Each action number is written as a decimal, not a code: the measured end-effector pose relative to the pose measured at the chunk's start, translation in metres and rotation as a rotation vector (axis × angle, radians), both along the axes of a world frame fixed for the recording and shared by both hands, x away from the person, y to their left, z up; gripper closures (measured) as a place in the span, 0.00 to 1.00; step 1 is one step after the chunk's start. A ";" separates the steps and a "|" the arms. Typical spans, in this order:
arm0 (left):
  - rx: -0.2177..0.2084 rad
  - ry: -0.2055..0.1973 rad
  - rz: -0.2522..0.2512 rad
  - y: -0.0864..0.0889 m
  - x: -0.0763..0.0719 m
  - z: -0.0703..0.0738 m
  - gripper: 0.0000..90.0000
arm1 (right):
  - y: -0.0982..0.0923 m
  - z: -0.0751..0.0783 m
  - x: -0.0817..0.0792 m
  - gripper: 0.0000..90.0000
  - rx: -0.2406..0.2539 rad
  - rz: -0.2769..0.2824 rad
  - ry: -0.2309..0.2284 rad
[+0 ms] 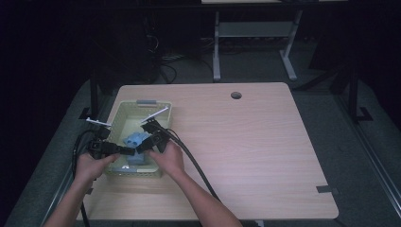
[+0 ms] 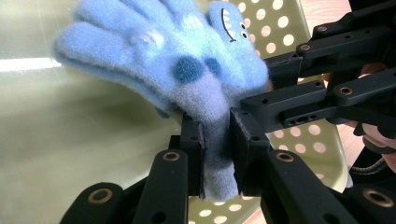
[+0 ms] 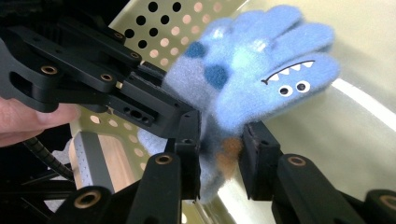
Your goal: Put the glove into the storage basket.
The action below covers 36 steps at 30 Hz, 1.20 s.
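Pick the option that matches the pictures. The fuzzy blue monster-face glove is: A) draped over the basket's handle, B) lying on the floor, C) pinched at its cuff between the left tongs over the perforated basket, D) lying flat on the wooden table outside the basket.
C: in the left gripper view the left tongs clamp the cuff of the fuzzy blue monster-face glove, with the pale green perforated plastic basket behind it.

We see the high view dim, its surroundings nearly black, only the bench (image 1: pixel 246 142) lit from above. Both gripper views are bright; the blue glove (image 2: pixel 177 70) blurs softly at its fingertips, and glare streaks the basket wall (image 2: pixel 28 64).
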<state>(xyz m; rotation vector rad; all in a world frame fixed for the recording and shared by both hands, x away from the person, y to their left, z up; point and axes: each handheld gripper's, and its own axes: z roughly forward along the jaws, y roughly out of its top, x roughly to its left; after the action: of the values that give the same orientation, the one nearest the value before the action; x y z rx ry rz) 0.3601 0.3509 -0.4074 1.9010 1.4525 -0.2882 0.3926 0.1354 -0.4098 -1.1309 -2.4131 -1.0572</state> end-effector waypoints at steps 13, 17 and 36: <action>0.164 0.052 -0.004 -0.019 0.010 -0.006 0.85 | -0.005 0.011 -0.001 0.80 -0.037 0.010 -0.026; 0.192 0.073 0.011 -0.024 0.011 -0.008 0.84 | -0.008 0.015 -0.002 0.80 -0.029 0.013 -0.036; 0.288 0.038 0.057 -0.023 0.015 0.005 0.85 | -0.030 0.032 -0.004 0.76 0.010 0.009 -0.051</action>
<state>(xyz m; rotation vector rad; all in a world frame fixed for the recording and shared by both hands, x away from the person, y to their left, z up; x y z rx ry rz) 0.3756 0.3283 -0.4023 2.0838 1.6428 -0.0913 0.3884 0.1056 -0.3781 -1.1012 -2.4469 -1.1065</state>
